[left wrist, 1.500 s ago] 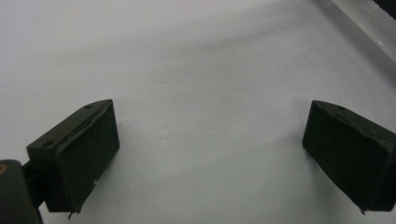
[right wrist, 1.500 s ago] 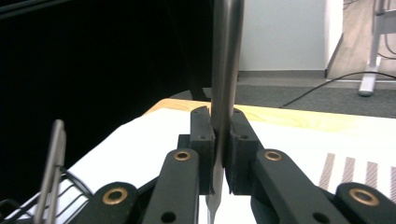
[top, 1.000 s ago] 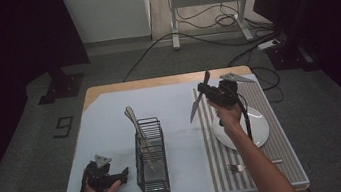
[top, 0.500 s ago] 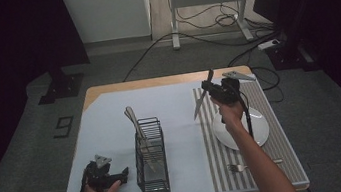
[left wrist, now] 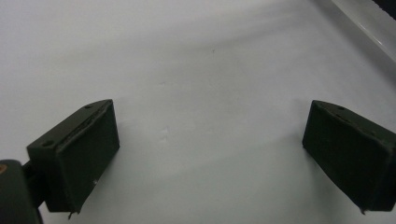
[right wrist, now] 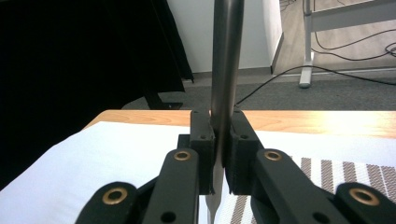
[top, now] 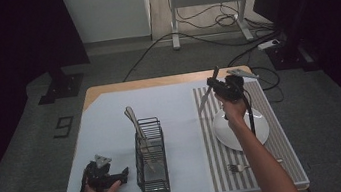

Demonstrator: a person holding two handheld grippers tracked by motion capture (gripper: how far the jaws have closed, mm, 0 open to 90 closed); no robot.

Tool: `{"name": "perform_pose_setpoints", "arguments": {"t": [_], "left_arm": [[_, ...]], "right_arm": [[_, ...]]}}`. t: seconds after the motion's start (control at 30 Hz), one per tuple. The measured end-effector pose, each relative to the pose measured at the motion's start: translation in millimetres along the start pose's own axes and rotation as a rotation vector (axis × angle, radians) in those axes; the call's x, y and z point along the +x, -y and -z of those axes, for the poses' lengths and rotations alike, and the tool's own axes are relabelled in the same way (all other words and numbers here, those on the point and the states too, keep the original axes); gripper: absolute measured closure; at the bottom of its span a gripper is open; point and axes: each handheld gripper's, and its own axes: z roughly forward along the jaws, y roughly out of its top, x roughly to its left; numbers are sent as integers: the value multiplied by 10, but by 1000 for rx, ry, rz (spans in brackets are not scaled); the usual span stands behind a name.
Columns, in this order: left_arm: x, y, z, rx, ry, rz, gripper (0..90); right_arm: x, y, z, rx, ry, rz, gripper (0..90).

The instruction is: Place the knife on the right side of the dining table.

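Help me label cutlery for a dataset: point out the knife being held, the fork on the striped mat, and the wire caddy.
knife [right wrist: 226, 56], right gripper view, its metal handle above the jaws.
fork [top: 239, 168], high view, near its tines.
wire caddy [top: 154, 185], high view, its near bottom edge.

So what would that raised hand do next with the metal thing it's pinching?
Probably carry it left to the black wire cutlery rack: the right hand-held gripper is clamped on a silver table knife, held above the table, and the rack already holds cutlery.
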Motion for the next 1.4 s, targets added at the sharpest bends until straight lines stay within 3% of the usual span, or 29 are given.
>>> {"name": "perform_pose_setpoints", "arguments": {"t": [0.4,0.57,0.8,1.07,1.4], "left_arm": [[0,0,0,0,0,0,32],[0,0,0,0,0,0,32],[-1,1,0,0,0,1,32],[0,1,0,-1,0,0,32],[0,1,1,-1,0,0,32]], "right_arm": [[-147,7,-102,-31,41,-26,834],[-235,-36,-184,-48,41,-61,834],[-253,-47,-266,-63,46,-17,834],[-380,9,-375,-75,69,-79,834],[-448,33,-360,-80,79,-109,829]]}}
